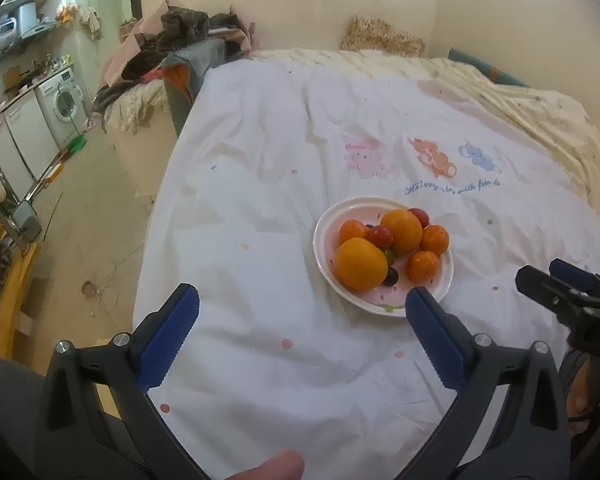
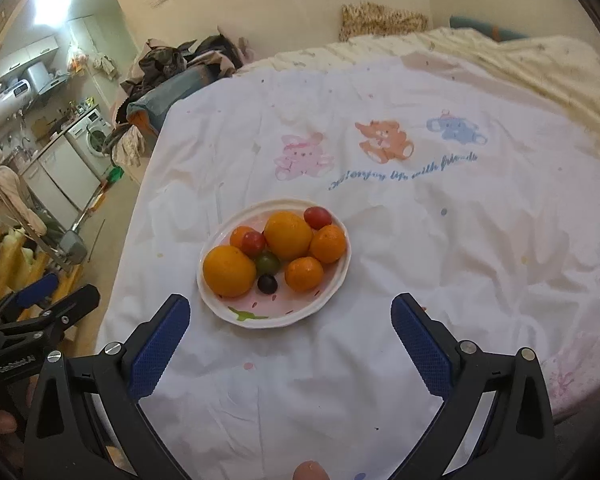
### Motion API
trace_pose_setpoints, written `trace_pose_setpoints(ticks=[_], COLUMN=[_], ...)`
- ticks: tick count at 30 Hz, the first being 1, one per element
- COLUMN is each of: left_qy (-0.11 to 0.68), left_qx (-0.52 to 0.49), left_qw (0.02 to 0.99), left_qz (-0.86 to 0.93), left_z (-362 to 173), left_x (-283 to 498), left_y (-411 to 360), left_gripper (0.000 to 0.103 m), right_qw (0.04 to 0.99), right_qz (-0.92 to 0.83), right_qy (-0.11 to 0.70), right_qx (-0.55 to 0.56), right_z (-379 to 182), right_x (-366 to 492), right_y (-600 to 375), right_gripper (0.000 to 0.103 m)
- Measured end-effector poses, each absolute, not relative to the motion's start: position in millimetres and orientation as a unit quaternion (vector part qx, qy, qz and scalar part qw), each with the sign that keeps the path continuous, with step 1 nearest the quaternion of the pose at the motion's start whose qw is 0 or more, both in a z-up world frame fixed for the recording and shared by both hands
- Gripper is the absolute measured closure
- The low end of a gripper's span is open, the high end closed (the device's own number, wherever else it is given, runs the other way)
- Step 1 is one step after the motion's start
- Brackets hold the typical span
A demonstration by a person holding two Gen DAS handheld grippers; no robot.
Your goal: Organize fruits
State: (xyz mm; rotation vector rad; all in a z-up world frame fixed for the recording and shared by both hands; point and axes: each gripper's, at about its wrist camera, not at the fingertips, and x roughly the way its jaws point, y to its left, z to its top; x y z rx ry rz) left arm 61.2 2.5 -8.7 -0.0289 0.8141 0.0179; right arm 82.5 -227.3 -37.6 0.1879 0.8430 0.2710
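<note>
A white plate (image 1: 324, 220) (image 2: 256, 320) sits on a white bedsheet (image 1: 260, 200) (image 2: 420, 240). It holds two large oranges (image 1: 361, 264) (image 2: 228, 271), several small tangerines (image 1: 422, 266) (image 2: 304, 274), red cherry tomatoes (image 1: 380, 236) (image 2: 317, 217), a green tomato (image 2: 267, 263) and a dark grape (image 1: 391, 277) (image 2: 267, 283). My left gripper (image 1: 302, 300) is open and empty, just short of the plate, which lies ahead to its right. My right gripper (image 2: 290, 310) is open and empty, with the plate's near rim between its fingertips. Each gripper shows at the edge of the other's view: the right (image 1: 556, 284), the left (image 2: 60, 296).
The sheet carries three printed bears (image 2: 384, 140) and blue script. A cream blanket (image 2: 520, 64) and a patterned cushion (image 2: 380, 20) lie at the far end. A pile of clothes (image 1: 180, 36) sits left of the bed. The floor, a washing machine (image 1: 64, 100) and wooden furniture (image 1: 4, 280) are at left.
</note>
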Motion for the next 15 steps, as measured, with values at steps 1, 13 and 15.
trace_pose_setpoints(ticks=[1, 13, 15], left_qy=[0.393, 0.372, 0.376], left_qx=[-0.021, -0.013, -0.019], left_qw=[0.919, 0.928, 0.926], left_qz=[0.003, 0.015, 0.013], left_z=[-8.1, -7.1, -7.9], left_x=[58.7, 59.5, 60.1], left_y=[3.0, -0.8, 0.7], left_gripper=[0.001, 0.001, 0.001], right_qw=[0.904, 0.911, 0.913], right_qz=[0.125, 0.118, 0.117], right_qy=[0.4, 0.392, 0.387], right_qx=[0.082, 0.052, 0.047], right_z=[-35.9, -39.4, -38.3], right_x=[79.1, 79.9, 78.6], right_y=[-225.0, -211.5, -210.0], right_gripper=[0.0, 0.0, 0.0])
